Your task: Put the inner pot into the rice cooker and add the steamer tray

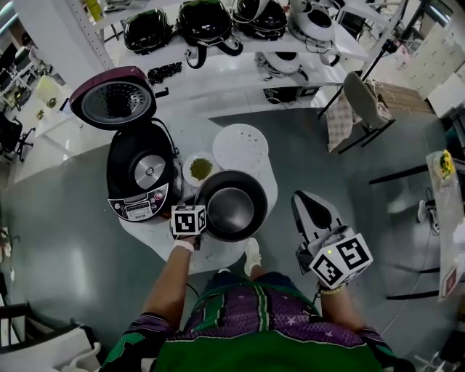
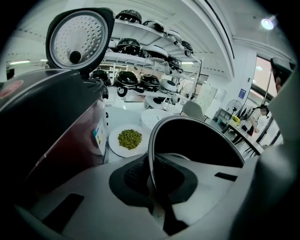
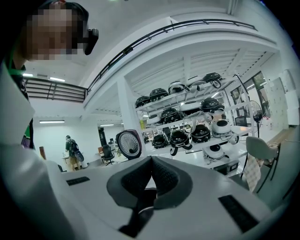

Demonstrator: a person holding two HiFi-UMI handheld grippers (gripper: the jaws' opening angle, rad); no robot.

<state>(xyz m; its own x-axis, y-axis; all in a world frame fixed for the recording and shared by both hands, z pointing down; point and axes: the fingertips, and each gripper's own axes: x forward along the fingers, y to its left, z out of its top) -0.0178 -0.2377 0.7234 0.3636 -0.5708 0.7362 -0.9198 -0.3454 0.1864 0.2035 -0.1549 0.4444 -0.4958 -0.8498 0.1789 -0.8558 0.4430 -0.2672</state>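
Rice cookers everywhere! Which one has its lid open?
The rice cooker on the table, beside the black pot. Its purple lid stands up; the other cookers behind it look shut.

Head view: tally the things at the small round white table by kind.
Dark rice cooker with open lid: 1
Black metal inner pot: 1
White perforated steamer tray: 1
White plate of green beans: 1
Total: 4

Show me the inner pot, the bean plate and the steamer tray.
inner pot (image 1: 231,207), head view, inside bottom.
bean plate (image 2: 114,146), left gripper view, bare rim.
steamer tray (image 1: 240,147), head view, its middle.
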